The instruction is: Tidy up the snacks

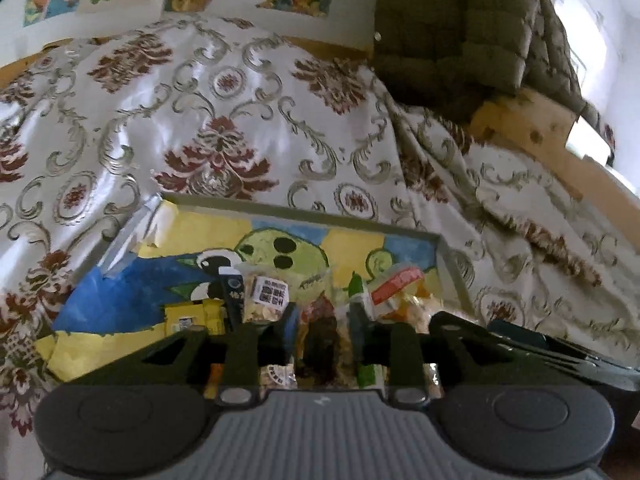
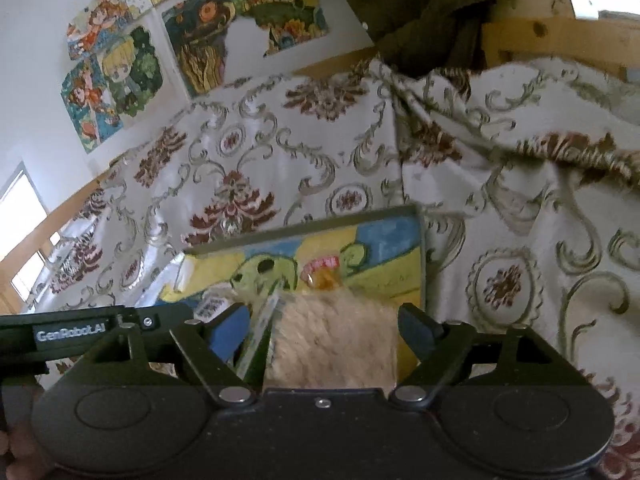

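Observation:
A shallow tray (image 1: 304, 210) with a painted blue, yellow and green cartoon bottom lies on the tablecloth and holds several snack packets. My left gripper (image 1: 322, 324) is over its near end, open, with a clear packet of brown snack (image 1: 320, 316) lying between the fingers. Beside it are a QR-labelled packet (image 1: 266, 298) and a red-and-white packet (image 1: 396, 284). In the right wrist view, my right gripper (image 2: 326, 324) stands wide open around a beige fibrous snack pack (image 2: 332, 344) at the tray (image 2: 312, 228), the pads not pressing it. A red-topped orange packet (image 2: 322, 272) lies farther in.
The white floral tablecloth (image 1: 224, 92) covers the table and bunches into folds at the right (image 2: 520, 152). An olive quilted cloth (image 1: 448, 32) and a wooden frame (image 1: 528, 128) stand behind. Cartoon posters (image 2: 116, 80) hang on the wall. The left gripper's body (image 2: 80, 336) sits close beside the right gripper.

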The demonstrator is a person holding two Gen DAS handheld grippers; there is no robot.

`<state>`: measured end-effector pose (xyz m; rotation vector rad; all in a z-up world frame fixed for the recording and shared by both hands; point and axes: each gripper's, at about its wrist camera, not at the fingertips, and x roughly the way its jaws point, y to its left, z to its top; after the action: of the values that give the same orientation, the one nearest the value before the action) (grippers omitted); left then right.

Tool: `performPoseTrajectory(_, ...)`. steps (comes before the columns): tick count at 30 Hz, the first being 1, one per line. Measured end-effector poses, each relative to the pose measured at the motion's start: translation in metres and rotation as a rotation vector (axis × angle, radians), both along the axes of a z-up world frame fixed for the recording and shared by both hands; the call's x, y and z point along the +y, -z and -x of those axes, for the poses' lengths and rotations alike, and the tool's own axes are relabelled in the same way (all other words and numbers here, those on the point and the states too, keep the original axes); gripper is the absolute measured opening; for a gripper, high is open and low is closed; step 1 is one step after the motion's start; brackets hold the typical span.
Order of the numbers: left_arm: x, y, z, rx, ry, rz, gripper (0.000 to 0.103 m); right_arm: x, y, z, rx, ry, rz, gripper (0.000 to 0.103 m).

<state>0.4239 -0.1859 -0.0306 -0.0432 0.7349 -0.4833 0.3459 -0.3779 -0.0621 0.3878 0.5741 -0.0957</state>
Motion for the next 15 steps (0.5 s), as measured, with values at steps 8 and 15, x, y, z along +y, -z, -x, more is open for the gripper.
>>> performPoseTrajectory(8,0.021,-0.042,0.028,-0.093,-0.06,0.05,0.066,-0.005,-0.042,0.026,-0.091,0.029,0.026,0.093)
performPoseTrajectory(15,0.04,-0.082,0.068,-0.203,-0.123,0.072,0.101,0.002,-0.079,0.058,-0.159,0.023,0.037,0.101)
